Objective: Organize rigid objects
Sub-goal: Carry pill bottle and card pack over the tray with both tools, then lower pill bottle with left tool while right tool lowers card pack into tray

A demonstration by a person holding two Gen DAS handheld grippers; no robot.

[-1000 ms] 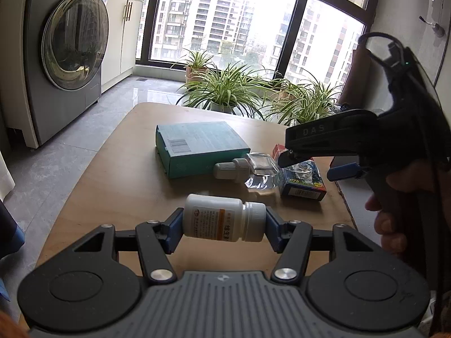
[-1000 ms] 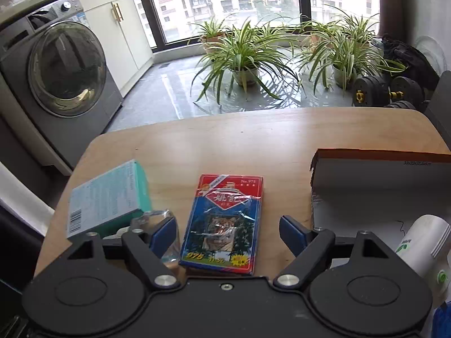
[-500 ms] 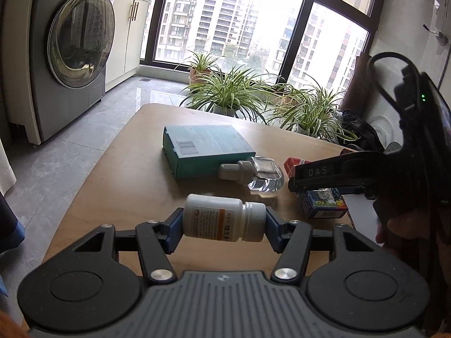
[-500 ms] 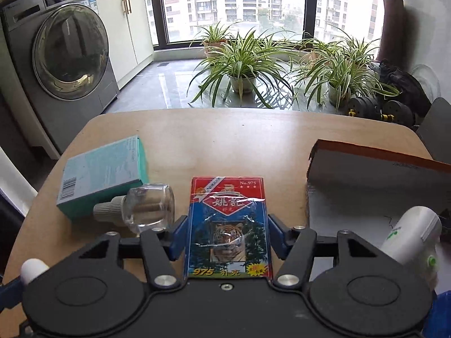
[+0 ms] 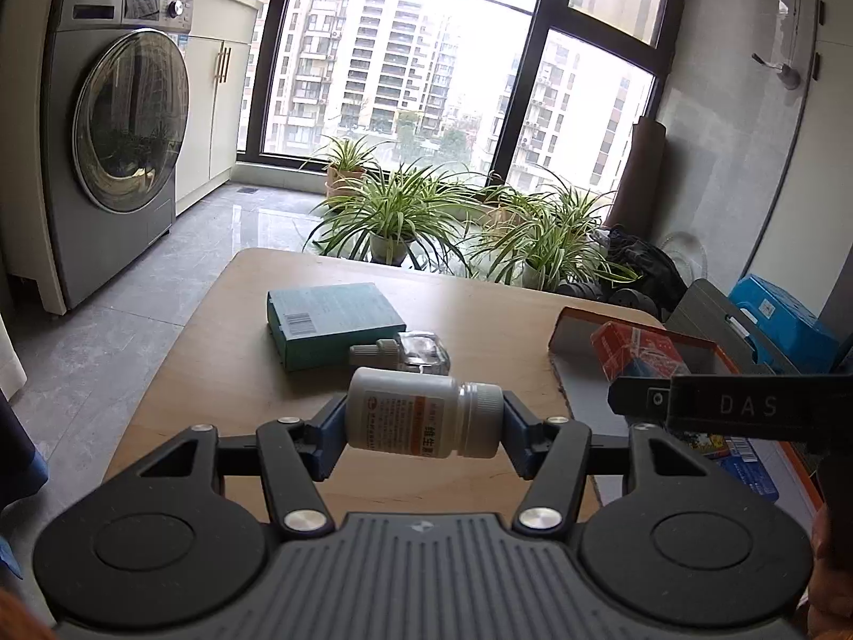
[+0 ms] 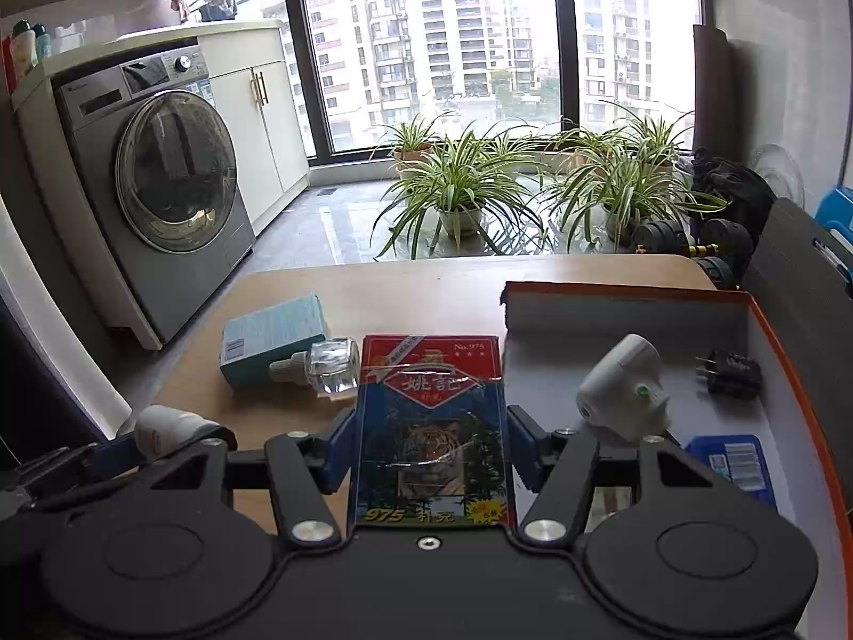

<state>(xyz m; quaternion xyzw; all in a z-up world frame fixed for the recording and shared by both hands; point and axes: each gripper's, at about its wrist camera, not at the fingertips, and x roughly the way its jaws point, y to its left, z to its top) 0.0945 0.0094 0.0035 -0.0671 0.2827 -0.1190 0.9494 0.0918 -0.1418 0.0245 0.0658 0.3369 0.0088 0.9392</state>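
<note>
My left gripper is shut on a white pill bottle, held sideways above the wooden table. My right gripper is shut on a red and blue playing-card pack, lifted off the table beside the orange-rimmed box. The same pack shows in the left wrist view over the box's near corner. A teal carton and a clear glass bottle lie on the table; in the right wrist view the carton and glass bottle are at left.
Inside the box lie a white plug-in device, a black plug adapter and a blue packet. Potted plants, a washing machine, dumbbells and a grey chair stand around the table.
My right gripper closed on the card pack, lifted it from the table and carried it to the right toward the box. My left gripper rose a little with the pill bottle.
</note>
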